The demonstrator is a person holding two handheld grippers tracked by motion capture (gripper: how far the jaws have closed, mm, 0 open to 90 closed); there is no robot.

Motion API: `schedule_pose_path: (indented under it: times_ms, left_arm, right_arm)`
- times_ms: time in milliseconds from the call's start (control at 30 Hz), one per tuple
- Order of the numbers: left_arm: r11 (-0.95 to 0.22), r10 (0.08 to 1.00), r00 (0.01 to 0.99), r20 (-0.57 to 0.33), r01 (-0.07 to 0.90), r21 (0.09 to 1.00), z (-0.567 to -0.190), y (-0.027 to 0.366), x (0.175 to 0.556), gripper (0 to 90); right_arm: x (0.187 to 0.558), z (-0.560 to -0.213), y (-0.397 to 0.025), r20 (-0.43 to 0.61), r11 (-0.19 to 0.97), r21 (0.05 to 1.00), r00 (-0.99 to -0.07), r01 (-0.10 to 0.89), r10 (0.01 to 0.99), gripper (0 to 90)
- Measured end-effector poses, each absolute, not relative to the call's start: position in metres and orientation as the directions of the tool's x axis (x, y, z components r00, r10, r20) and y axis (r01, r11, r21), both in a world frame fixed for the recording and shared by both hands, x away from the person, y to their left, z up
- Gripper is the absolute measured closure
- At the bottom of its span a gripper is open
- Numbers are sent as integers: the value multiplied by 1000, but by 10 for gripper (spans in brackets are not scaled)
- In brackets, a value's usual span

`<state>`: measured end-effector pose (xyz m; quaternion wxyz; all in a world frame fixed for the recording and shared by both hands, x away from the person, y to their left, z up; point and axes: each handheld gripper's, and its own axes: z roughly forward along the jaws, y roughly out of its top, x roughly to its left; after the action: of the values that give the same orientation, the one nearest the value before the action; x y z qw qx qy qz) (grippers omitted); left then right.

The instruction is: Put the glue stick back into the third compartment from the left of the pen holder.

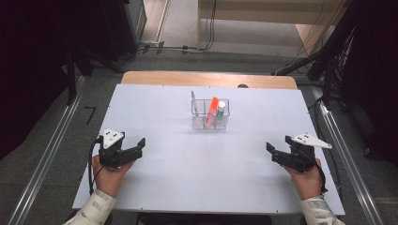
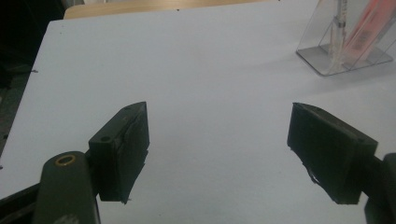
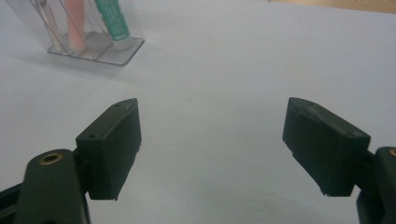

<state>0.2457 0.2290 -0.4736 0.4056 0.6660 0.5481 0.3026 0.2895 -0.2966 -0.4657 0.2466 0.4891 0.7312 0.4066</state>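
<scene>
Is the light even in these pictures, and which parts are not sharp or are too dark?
High view: white table evenly lit, surroundings nearly black. Left gripper view: clear organizer soft and cut off, faint shadow beside it. Right gripper view: organizer blurred, black jaws lacking detail.

The high view looked forward and down over the whole white bench point(image 1: 155, 108). Each gripper view sat low and close to the bench, facing the clear organizer point(image 1: 210, 114) point(image 2: 343, 44) point(image 3: 84, 32), which all three views shared.
</scene>
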Motion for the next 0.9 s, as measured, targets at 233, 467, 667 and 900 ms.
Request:
schedule_pose_path:
  times_ms: [233, 467, 667, 900]
  left_arm:
    - [-83, 975, 219, -27, 477, 875, -474, 229, 241, 214]
    - [-95, 975, 222, -13, 470, 878, -474, 229, 236, 213]
    - [-94, 976, 219, -13, 470, 877, -474, 231, 233, 213]
    - [-91, 977, 215, -13, 469, 878, -474, 233, 230, 213]
  right_arm:
    - [286, -466, -306, 40, 176, 839, -381, 515, 924, 182]
    - [284, -466, -312, 46, 163, 840, -367, 518, 929, 182]
    - [283, -466, -316, 49, 156, 841, -360, 518, 932, 182]
    - [282, -466, -320, 49, 152, 844, -356, 515, 933, 182]
